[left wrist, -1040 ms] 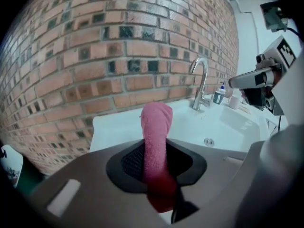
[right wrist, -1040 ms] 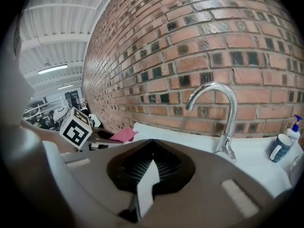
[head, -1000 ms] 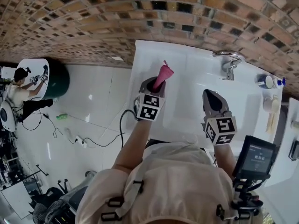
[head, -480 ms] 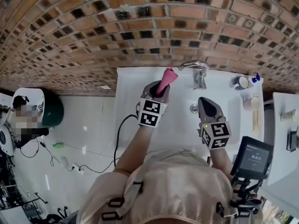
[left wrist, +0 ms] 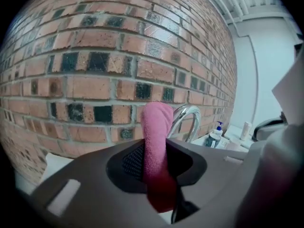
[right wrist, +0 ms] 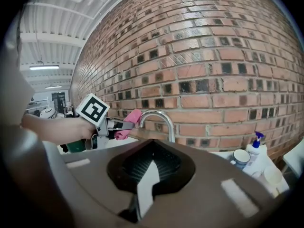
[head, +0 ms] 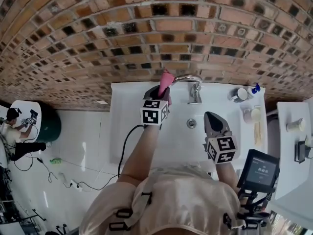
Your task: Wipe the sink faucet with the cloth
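The chrome faucet (head: 191, 83) arches over the back of the white sink (head: 122, 131), against the brick wall. My left gripper (head: 163, 91) is shut on a pink cloth (head: 165, 79), whose upper end stands out of the jaws right beside the spout's left end. In the left gripper view the cloth (left wrist: 156, 141) rises between the jaws, with the faucet (left wrist: 187, 115) just behind it. My right gripper (head: 212, 116) hovers over the basin right of the drain (head: 191, 123), jaws together and holding nothing. In the right gripper view, the cloth (right wrist: 128, 120) sits at the tip of the spout (right wrist: 159, 120).
A mug (head: 239, 94), a blue-capped pump bottle (head: 254, 88) and other small toiletries stand on the sink's right ledge. A brick wall rises directly behind the faucet. A white counter (head: 293, 126) adjoins on the right, and a tiled floor with cables lies to the left.
Both grippers moved toward the wall and the faucet. The pink cloth, earlier over the basin left of the faucet, is now up beside the spout's end.
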Demonstrator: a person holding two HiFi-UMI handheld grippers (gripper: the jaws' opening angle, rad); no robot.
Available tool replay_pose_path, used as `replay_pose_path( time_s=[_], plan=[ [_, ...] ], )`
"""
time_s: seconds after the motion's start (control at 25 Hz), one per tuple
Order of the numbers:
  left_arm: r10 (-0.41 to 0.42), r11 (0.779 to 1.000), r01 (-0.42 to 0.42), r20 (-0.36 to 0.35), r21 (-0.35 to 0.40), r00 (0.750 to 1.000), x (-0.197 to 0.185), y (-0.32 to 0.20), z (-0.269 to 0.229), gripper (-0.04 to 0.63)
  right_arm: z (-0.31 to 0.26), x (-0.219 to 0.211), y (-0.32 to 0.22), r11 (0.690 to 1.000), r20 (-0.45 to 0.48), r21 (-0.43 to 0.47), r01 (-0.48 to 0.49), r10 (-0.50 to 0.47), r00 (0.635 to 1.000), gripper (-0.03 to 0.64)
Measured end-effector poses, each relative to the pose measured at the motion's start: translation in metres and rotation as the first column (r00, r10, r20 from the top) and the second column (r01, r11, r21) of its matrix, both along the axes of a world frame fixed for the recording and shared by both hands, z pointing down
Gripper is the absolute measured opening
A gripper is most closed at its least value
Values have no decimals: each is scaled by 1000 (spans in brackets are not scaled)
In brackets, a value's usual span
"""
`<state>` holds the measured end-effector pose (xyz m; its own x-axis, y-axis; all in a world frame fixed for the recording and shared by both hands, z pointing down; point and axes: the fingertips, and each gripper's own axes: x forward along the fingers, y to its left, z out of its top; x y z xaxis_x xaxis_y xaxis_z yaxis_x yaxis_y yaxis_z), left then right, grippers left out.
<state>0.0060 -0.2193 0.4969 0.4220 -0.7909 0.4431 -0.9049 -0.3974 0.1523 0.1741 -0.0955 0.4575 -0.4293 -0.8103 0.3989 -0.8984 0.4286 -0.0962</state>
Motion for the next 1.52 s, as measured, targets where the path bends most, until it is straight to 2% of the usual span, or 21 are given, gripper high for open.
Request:
replay_pose_path(
  time_s=[0.12, 0.32, 0.4, 0.56, 0.68, 0.8, 0.92, 1.08, 1.4, 1.52],
  plan=[
    [-8, 1000, 8, -62, -4, 998, 11, -8, -5, 101, 5, 9, -1, 1000, -1, -14, -1, 0, 1000, -12],
    [-10, 999, 11, -33, 49, 999, 28, -10, -27, 101, 9, 15, -2, 1000, 3, -17, 1, -1, 1000, -12],
    [16, 996, -12, -42, 83, 999, 39, -8, -39, 101, 9, 16, -1, 1000, 7, -15, 5, -5, 1000, -12],
    [76, 987, -75, -4, 140, 997, 64, -7, -59, 101, 11, 16, 1, 1000, 18, -12, 1, 0, 1000, -12],
    [141, 978, -137, -15, 156, 990, 89, -3, -65, 101, 14, 19, 5, 1000, 17, -17, -7, 7, 1000, -12],
    [214, 967, -212, -2, 142, 977, 122, 0, -53, 101, 18, 29, 7, 999, 15, -29, -29, 29, 999, -12],
    [262, 956, -267, 53, 119, 964, 145, -3, -32, 101, 20, 37, 7, 998, 15, -32, -49, 49, 999, -12],
    [313, 946, -319, 97, 49, 945, 162, -6, 4, 101, 26, 47, 7, 997, 12, -41, -71, 71, 997, -12],
    [344, 938, -336, 116, -82, 932, 167, -5, 68, 101, 33, 63, 5, 993, -2, -58, -103, 103, 995, -12],
    [334, 942, -328, 90, -73, 938, 164, 1, 60, 101, 29, 63, 2, 993, -3, -45, -107, 107, 994, -12]
  ],
)
